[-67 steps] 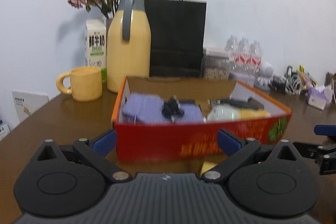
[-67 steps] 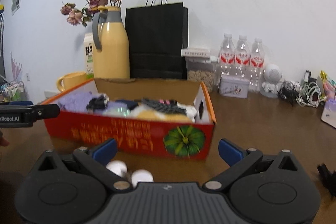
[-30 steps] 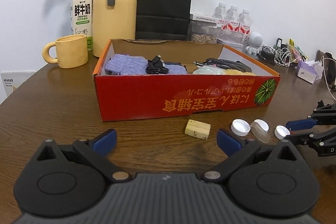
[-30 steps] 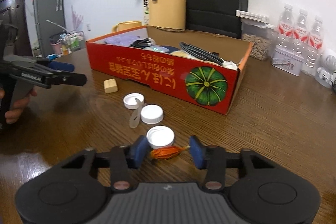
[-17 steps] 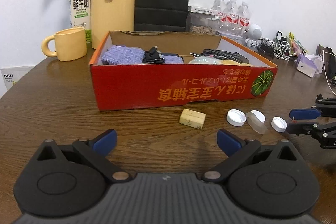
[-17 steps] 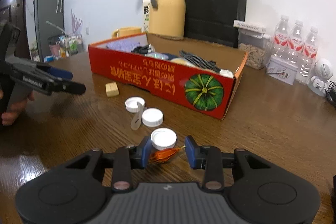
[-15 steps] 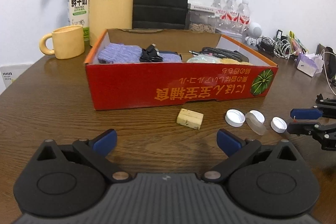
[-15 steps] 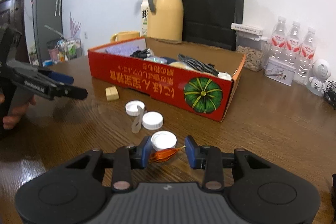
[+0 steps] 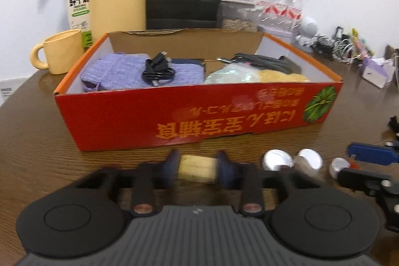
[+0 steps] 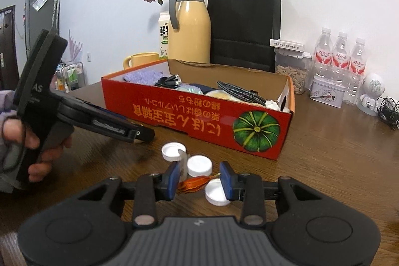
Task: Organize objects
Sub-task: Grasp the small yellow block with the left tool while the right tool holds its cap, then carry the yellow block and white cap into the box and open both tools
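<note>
The red box was set on the brown table, and everything else was placed around it. Just in front of the box, a small yellow block was caught between the pads of the left gripper, whose jaws were closing on it. Further along the box front, near its pumpkin picture, an orange dried flower was pinched by the right gripper. Three white caps (all round) were lying beside that flower.

Right tongs gripping orange dried flower
</note>
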